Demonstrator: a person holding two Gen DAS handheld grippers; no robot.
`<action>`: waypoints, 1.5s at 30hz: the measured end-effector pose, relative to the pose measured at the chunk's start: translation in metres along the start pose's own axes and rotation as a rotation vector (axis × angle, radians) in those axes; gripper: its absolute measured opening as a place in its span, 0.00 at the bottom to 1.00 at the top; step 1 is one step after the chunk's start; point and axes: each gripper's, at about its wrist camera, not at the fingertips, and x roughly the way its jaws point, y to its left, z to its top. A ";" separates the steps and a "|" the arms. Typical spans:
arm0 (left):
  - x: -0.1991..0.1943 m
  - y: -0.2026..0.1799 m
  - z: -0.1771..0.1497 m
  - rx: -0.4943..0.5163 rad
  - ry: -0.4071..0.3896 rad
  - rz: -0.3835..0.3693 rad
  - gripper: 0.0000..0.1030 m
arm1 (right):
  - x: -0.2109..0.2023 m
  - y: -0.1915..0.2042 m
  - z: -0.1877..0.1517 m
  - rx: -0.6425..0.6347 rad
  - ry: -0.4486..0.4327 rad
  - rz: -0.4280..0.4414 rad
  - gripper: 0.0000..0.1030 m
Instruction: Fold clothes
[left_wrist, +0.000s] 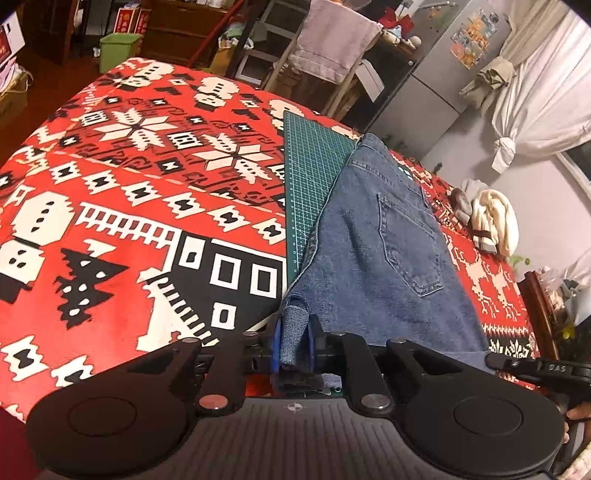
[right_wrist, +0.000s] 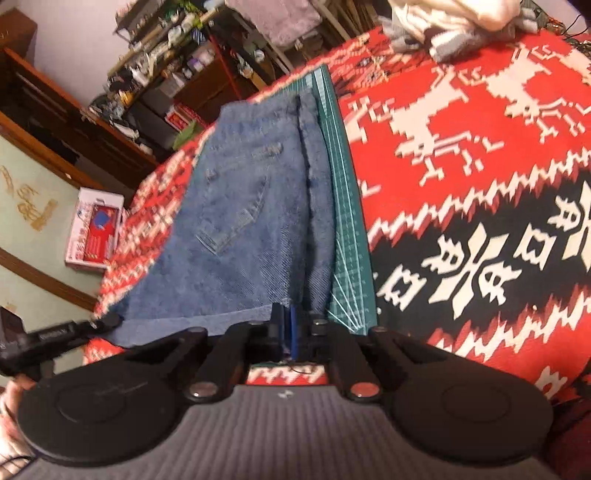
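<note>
1. Blue denim jeans (left_wrist: 388, 236) lie on a green cutting mat (left_wrist: 310, 166), which sits on a red, white and black patterned cloth (left_wrist: 129, 206) over the table. A back pocket faces up.

2. The left gripper (left_wrist: 294, 339) has its jaws clenched on a small fold of the denim at the near edge of the jeans.

3. The right gripper (right_wrist: 291, 328) is at the near edge too, on the other side. Its jaws look pressed close together with denim right at them, so I think they pinch the cloth, but the picture is blurry there.

4. The jeans look like they already lie doubled, with one long edge stacked on top of the other along the mat. The cloth is thick and a bit stiff, with only a few soft wrinkles.

5. I think the step in hand is a fold with both near corners held. It could be the lift to start a fold, or the laying down at the end of one. I cannot tell which.

6. Either way, both hands need to move together and stay level, so the edge stays straight and the denim does not slip out.

7. A pile of pale clothes (left_wrist: 487, 218) waits at the far side.
</note>
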 end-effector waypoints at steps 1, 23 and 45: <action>-0.002 0.003 0.000 -0.011 0.003 -0.008 0.13 | -0.004 0.000 0.001 0.004 -0.007 0.004 0.03; -0.028 -0.024 0.006 0.099 -0.050 0.145 0.29 | -0.013 0.034 0.004 -0.188 -0.073 -0.034 0.20; 0.087 -0.072 0.005 0.185 0.086 -0.093 0.20 | 0.024 0.017 -0.004 -0.169 -0.056 -0.061 0.05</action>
